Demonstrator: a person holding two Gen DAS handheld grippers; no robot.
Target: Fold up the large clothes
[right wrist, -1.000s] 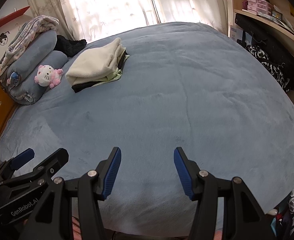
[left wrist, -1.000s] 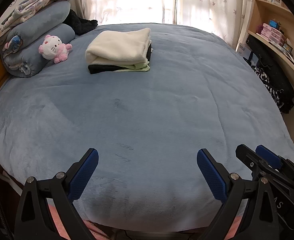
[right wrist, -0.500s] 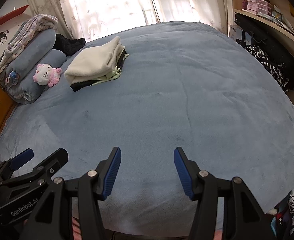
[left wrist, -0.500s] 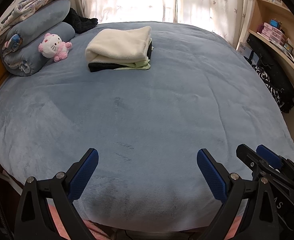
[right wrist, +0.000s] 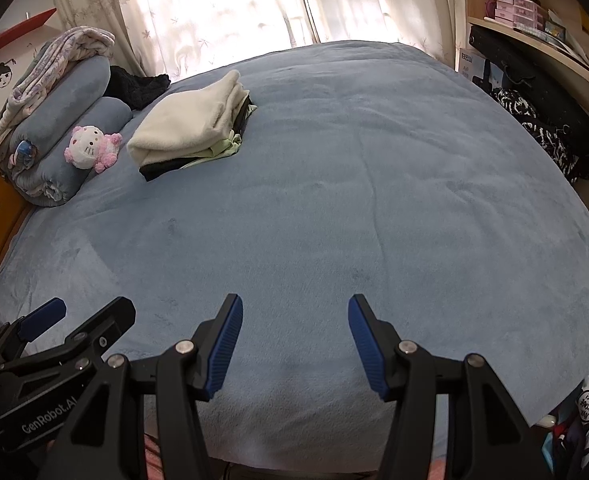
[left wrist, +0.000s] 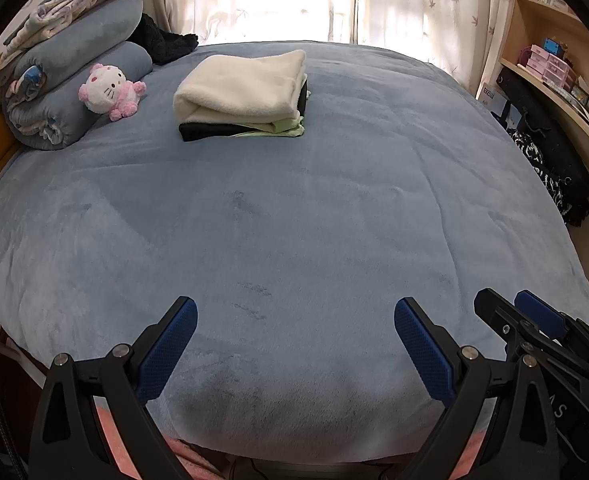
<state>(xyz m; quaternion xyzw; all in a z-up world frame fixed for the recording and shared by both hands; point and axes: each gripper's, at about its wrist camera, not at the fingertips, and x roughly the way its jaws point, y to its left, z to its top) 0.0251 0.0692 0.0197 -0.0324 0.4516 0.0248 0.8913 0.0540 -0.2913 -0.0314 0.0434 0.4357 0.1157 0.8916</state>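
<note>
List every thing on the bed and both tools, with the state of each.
Left tool: open, empty, above the bed's near edge.
Right tool: open, empty.
Clothes stack: folded, cream piece on top.
Plush toy: leaning on the rolled bedding.
Blue blanket: spread flat.
Curtains: drawn.

Quick headcount for you: you've got two hand-held grippers, the left hand-held gripper (left wrist: 294, 326) and the right hand-held gripper (right wrist: 294, 324), two blue-padded fingers on each. One bed (left wrist: 334, 220) under one blue blanket. One stack of folded clothes (left wrist: 244, 94) on it, and you can count three layers: cream on top, pale green, black at the bottom. One plush toy (left wrist: 110, 90), pink and white. Two rolled grey-blue bolsters (left wrist: 78, 80), one patterned blanket (left wrist: 82, 4) on top of them, and one dark crumpled garment (left wrist: 164, 44) by the curtains.
</note>
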